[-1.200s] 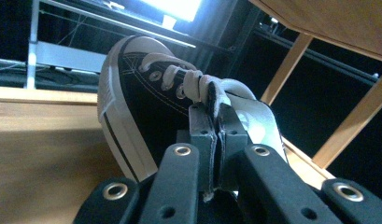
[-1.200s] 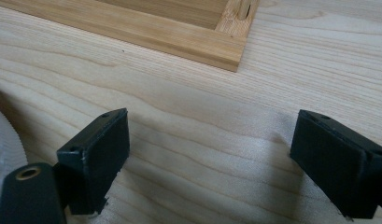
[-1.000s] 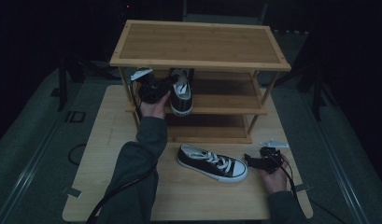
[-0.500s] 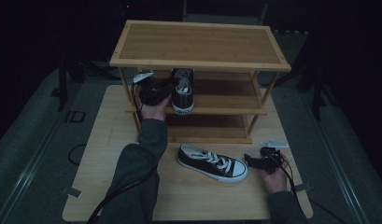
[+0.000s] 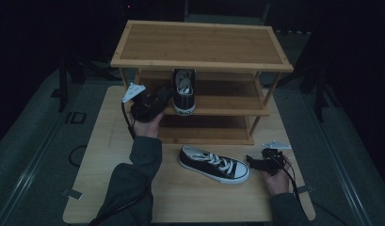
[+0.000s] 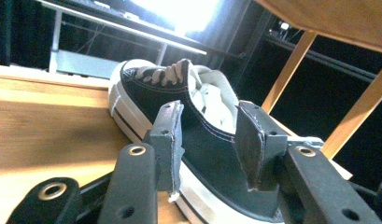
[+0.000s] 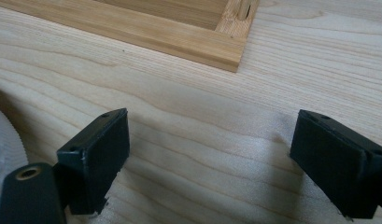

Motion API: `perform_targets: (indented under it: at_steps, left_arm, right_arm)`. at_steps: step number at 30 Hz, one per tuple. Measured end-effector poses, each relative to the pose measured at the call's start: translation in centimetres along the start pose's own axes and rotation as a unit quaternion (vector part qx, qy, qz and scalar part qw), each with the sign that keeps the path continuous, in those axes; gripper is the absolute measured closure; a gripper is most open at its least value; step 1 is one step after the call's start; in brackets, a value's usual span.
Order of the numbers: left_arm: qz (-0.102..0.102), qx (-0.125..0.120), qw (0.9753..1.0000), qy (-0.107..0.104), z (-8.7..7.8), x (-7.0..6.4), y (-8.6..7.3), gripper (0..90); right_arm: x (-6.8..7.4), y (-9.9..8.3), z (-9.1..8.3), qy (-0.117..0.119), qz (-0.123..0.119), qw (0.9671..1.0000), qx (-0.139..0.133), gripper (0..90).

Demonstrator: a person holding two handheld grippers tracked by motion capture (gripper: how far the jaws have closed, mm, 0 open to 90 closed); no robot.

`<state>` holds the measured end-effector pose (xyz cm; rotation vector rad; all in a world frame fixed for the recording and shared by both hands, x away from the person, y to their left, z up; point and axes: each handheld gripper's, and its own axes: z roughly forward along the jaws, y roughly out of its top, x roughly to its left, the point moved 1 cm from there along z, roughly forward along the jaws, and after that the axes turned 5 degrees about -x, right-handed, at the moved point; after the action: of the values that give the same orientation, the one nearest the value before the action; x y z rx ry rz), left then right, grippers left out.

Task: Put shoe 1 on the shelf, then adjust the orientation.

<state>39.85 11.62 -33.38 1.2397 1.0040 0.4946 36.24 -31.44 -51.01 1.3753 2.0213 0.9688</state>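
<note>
Work in hand: stowing a pair of black low-top sneakers on a three-tier bamboo shoe rack (image 5: 199, 44) standing at the far end of the table (image 5: 110, 141). Sneaker no. 1 (image 5: 184, 91) sits on the middle shelf (image 5: 228, 106), sole flat, toe cap at the shelf's front edge, heel towards the back; it rests approx. centre-left of the shelf, leaving room to its right, presumably for its mate. Left gripper (image 5: 155, 101) is at the shelf's left front, just beside that shoe. In the left gripper view the jaws stand either side of the shoe's (image 6: 188, 126) collar w/ a visible gap on each side, i.e. parted, not clamping; the shoe's weight is judged to be on the shelf, not the jaws. Sneaker no. 2 (image 5: 213, 164) lies on the table in front of the rack, toe pointing right. Right gripper (image 5: 257, 162) rests low just beside that toe, jaws spread wide and empty over bare tabletop (image 7: 202, 126), w/ the rack's base rail (image 7: 146, 32) ahead. Judged next: pick up no. 2.
</note>
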Motion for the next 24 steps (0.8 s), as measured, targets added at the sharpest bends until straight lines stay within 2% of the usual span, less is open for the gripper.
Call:
perform_targets:
  at_steps: [1,7,14,17,20,23,24]
  left_arm:
    - [0.002,-0.003,1.0,-0.002,-0.8,-0.1,0.0,62.0]
    - [0.017,-0.001,0.9999,-0.002,-3.0,-0.2,-0.4,61.1]
    - [0.042,0.03,0.9987,-0.004,-4.7,-0.2,-2.1,64.4]
    - [0.045,0.044,0.998,-0.006,-5.0,0.0,-3.2,66.0]
    - [0.046,0.068,0.9966,0.0,-5.0,0.4,-5.0,66.1]
    - [0.044,0.086,0.9954,0.002,-4.9,0.7,-6.4,65.3]
    - [0.047,0.098,0.9941,0.004,-4.7,1.0,-7.1,65.4]
  right_arm:
    - [0.0,0.0,0.0,0.0,0.0,1.0,0.0,11.4]
    - [0.0,0.0,0.0,0.0,0.0,1.0,0.0,11.3]
    - [0.3,-0.2,-0.4,0.002,-0.002,1.0,0.003,14.7]
    - [0.6,-0.2,-1.0,-0.001,-0.003,1.0,0.007,27.2]
    - [0.8,-0.4,-1.6,-0.004,-0.003,1.0,-0.008,34.2]
    - [0.9,0.0,-3.1,0.017,0.006,0.999,-0.041,36.9]
    - [1.0,0.0,-3.4,0.024,0.008,0.9986,-0.046,36.9]
